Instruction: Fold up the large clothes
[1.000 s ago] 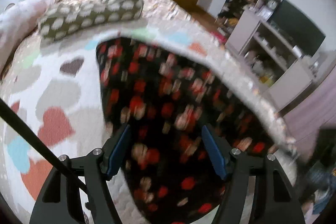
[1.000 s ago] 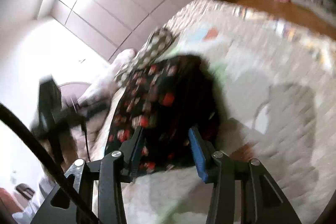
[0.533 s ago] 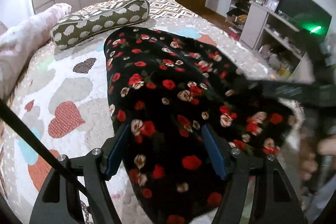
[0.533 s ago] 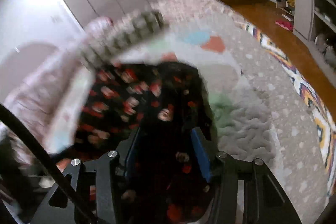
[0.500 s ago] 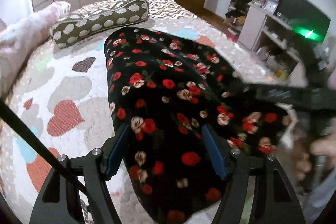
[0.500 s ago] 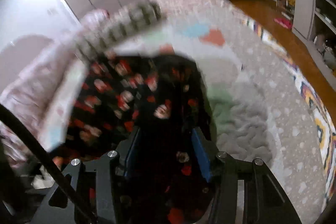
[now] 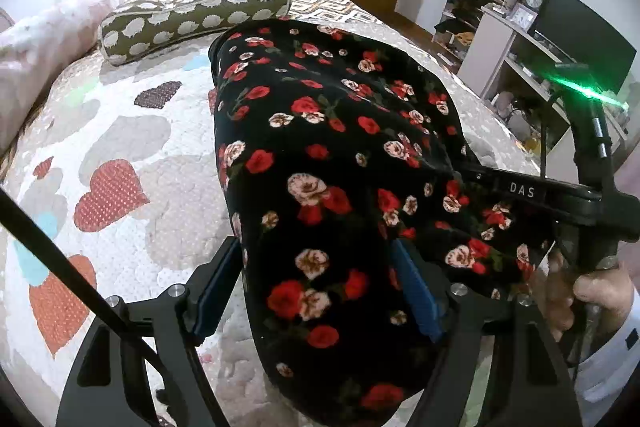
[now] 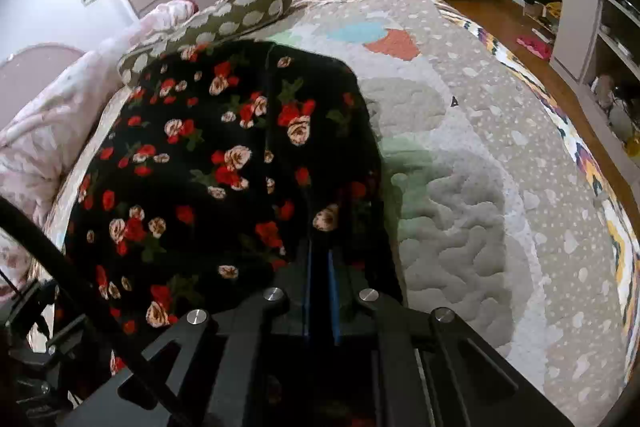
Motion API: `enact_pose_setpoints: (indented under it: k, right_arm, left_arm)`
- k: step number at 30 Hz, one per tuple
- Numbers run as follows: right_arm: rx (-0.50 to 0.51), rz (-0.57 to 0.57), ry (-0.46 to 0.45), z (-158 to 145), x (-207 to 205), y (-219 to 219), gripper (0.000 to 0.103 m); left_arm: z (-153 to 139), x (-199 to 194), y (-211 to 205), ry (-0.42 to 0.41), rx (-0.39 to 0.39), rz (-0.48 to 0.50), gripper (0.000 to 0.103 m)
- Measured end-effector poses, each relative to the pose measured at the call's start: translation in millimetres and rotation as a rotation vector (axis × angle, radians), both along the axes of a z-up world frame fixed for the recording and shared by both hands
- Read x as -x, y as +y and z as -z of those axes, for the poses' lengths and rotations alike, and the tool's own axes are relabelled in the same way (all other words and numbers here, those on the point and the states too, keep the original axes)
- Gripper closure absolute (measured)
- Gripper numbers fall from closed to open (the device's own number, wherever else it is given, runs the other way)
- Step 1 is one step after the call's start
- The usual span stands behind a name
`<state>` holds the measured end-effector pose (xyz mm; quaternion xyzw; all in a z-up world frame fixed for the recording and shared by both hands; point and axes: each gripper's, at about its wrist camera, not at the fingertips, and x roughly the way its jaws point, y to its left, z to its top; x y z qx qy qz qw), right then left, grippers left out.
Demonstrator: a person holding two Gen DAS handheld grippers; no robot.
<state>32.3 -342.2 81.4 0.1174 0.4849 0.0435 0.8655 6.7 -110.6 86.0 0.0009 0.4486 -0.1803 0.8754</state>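
Floral garment [image 7: 328,163] lying lengthwise on the quilted bed [image 7: 120,131], its far end near the spotted bolster [image 7: 192,13] at 11 o'clock. The right gripper [image 8: 320,267] has just closed; its blue pads pinch the near right-hand edge, presumably to lift that edge for a fold. The left gripper [image 7: 320,291] has just widened and straddles the near end, pads apart from the cloth and gripping nothing, likely positioning for the matching corner. The left wrist view alone shows the right tool reaching in from 3 o'clock, with the person's hand [image 7: 592,291] on its handle. The right wrist view alone shows the pinch itself and the bare quilt at 3 o'clock.
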Motion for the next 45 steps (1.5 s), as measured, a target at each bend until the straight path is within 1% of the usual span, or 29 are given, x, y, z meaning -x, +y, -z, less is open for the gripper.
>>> enact_pose_setpoints:
  k: [3, 5, 9, 12, 15, 18, 19, 20, 22, 24, 25, 27, 28, 29, 32, 35, 37, 38, 39, 41, 42, 45]
  right_arm:
    - [-0.009, 0.013, -0.009, 2.1, 0.1, -4.6, 0.095]
    - [0.001, 0.005, -0.025, 1.9, 2.9, -4.7, 0.094]
    - [-0.008, 0.021, -0.032, 0.5, 4.2, -4.9, 0.093]
    - [-0.023, 0.037, -0.038, -0.2, 5.9, -5.2, 0.091]
    - [-0.044, 0.052, -0.041, -2.1, 7.2, -7.0, 0.09]
    - [-0.073, 0.066, -0.04, -14.0, 10.8, -9.9, 0.083]
    - [-0.079, 0.065, -0.046, -19.8, 12.9, -10.9, 0.079]
    - [-0.077, 0.065, -0.055, -25.6, 15.1, -11.4, 0.071]
    - [-0.067, 0.067, -0.092, -42.8, 23.1, -13.3, 0.062]
    - [-0.067, 0.067, -0.123, -56.6, 29.1, -15.4, 0.061]
    - [-0.067, 0.065, -0.136, -63.2, 31.5, -16.4, 0.059]
    - [-0.062, 0.058, -0.155, -73.9, 34.5, -17.4, 0.05]
    - [-0.056, 0.055, -0.161, -77.4, 34.8, -17.6, 0.043]
    - [-0.051, 0.052, -0.163, -78.6, 34.3, -18.0, 0.04]
    - [-0.052, 0.061, -0.148, -74.2, 29.3, -22.8, 0.038]
    - [-0.087, 0.079, -0.118, -61.3, 22.7, -31.3, 0.032]
    - [-0.123, 0.095, -0.093, -49.9, 17.5, -37.9, 0.031]
    - [-0.145, 0.102, -0.079, -44.0, 14.2, -41.6, 0.031]
    - [-0.166, 0.109, -0.064, -37.8, 10.5, -45.3, 0.031]
    - [-0.195, 0.12, -0.043, -27.2, 3.5, -51.1, 0.029]
    - [-0.207, 0.121, -0.034, -21.6, -1.1, -53.2, 0.028]
    - [-0.217, 0.108, -0.003, -6.9, -15.1, -53.4, 0.026]
  left_arm:
    - [-7.0, 4.6, 4.0, 0.005, 0.007, 0.002, 0.028]
    - [-14.0, 12.5, 3.9, -0.016, -0.016, 0.001, 0.028]
    - [-29.9, 36.0, -0.2, -0.097, -0.108, 0.007, 0.028]
    - [-42.7, 57.8, -1.5, -0.179, -0.181, 0.0, 0.028]
    - [-50.9, 71.2, 2.2, -0.227, -0.219, -0.01, 0.028]
    - [-54.6, 78.6, 6.9, -0.234, -0.225, -0.012, 0.028]
    - [-55.6, 80.0, 9.1, -0.232, -0.223, -0.014, 0.028]
    - [-56.1, 79.7, 10.6, -0.23, -0.222, -0.019, 0.028]
    - [-56.9, 78.7, 15.2, -0.219, -0.209, -0.028, 0.028]
    - [-56.8, 77.6, 17.3, -0.202, -0.196, -0.033, 0.028]
    - [-56.4, 76.8, 18.3, -0.193, -0.191, -0.036, 0.028]
    - [-56.1, 76.1, 17.7, -0.187, -0.19, -0.042, 0.028]
    - [-55.8, 75.1, 18.0, -0.185, -0.19, -0.044, 0.028]
    - [-55.4, 74.7, 17.7, -0.183, -0.191, -0.046, 0.028]
    - [-53.7, 70.7, 19.5, -0.171, -0.182, -0.049, 0.028]
    - [-52.8, 61.0, 27.8, -0.145, -0.124, -0.047, 0.028]
    - [-52.2, 47.9, 40.4, -0.12, -0.036, -0.049, 0.027]
    - [-51.4, 41.6, 45.8, -0.11, -0.001, -0.058, 0.023]
    - [-50.1, 33.4, 52.8, -0.098, 0.032, -0.076, 0.022]
    - [-43.2, 10.3, 69.8, -0.054, 0.127, -0.103, 0.021]
    - [-40.5, 3.1, 73.1, -0.035, 0.159, -0.1, 0.021]
    - [-23.6, -28.2, 80.5, 0.071, 0.308, -0.048, 0.02]
